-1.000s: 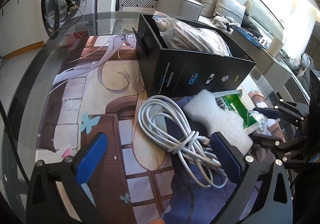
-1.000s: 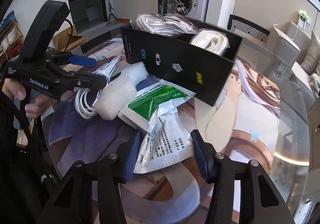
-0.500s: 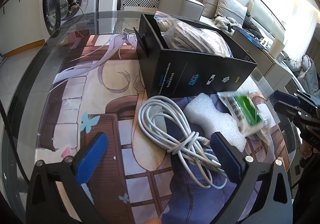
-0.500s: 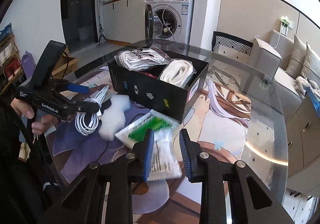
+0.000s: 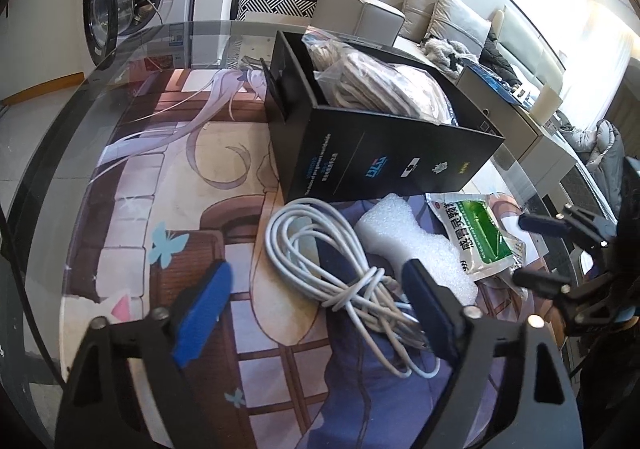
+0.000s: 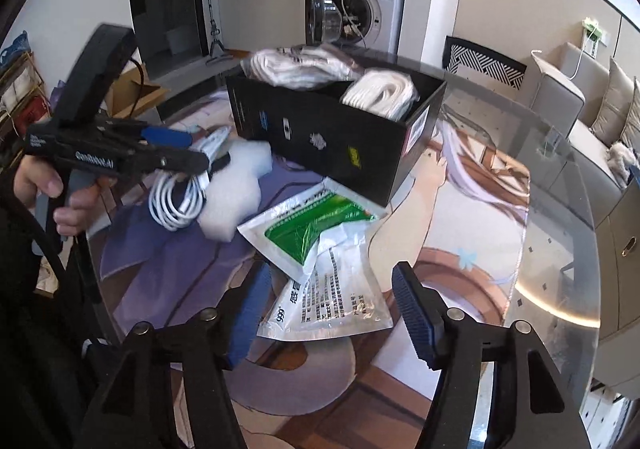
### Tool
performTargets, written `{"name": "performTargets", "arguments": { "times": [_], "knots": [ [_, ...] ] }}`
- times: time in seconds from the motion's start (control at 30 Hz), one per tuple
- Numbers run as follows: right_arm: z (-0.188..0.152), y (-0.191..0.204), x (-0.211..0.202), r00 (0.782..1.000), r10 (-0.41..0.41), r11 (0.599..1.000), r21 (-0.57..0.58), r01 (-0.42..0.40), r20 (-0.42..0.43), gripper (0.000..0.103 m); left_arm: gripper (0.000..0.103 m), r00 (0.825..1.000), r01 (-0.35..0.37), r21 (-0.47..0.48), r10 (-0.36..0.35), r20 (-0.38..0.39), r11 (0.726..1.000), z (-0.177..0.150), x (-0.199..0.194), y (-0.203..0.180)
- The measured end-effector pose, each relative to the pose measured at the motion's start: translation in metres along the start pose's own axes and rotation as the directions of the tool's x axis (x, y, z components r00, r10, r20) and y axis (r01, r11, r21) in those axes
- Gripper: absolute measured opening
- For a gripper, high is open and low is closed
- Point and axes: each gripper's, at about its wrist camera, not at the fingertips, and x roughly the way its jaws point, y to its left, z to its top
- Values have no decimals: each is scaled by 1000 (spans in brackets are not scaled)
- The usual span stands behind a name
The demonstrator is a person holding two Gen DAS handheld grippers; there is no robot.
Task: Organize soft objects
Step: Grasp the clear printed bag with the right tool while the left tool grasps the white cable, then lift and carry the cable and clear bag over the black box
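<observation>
A black box (image 5: 384,153) (image 6: 332,141) stands on the table with bagged white soft items (image 6: 380,93) inside. In front of it lie a coiled white cable (image 5: 340,269) (image 6: 180,193), a white foam piece (image 5: 412,245) (image 6: 236,193) and two medicine pouches, one green (image 5: 476,237) (image 6: 316,229), one white (image 6: 336,301). My left gripper (image 5: 316,309) (image 6: 188,149) is open, over the cable and foam. My right gripper (image 6: 332,313) (image 5: 540,253) is open and empty, its jaws standing either side of the white pouch just above it.
The round glass table (image 6: 560,249) carries an anime-print mat (image 5: 160,189). A washing machine (image 5: 132,5) with its door open stands behind, a sofa (image 5: 460,21) to the right. The table's glass edge (image 5: 48,153) curves at the left.
My right gripper was shut on the pouches and lifted them half a second ago; now they lie on the table and its jaws are open. The left gripper has hardly moved.
</observation>
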Motion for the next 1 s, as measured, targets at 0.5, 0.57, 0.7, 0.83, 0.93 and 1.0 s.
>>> {"name": "performTargets", "arguments": {
  "times": [0.5,0.57,0.7,0.83,0.93,1.0],
  "knots": [
    [-6,11,14,1000,20,999,-48,-21,-16,36,32,1000,13,41,-13,9,999,-3,-1,-12],
    [-7,11,13,999,30,998,-56,-31,-17,34,32,1000,15,39,-15,14,999,-3,-3,-10],
    [-6,12,6,999,51,997,-51,-50,6,33,32,999,21,35,-22,39,999,-1,-11,-8],
    [-1,12,-4,996,79,996,-48,-77,49,33,32,997,24,38,-27,70,999,1,-22,-7],
    [3,16,-13,992,94,994,-54,-90,81,33,32,995,28,46,-32,92,999,3,-30,-9],
    [7,19,-20,988,108,993,-64,-102,106,33,32,994,29,51,-34,106,998,3,-35,-11]
  ]
}}
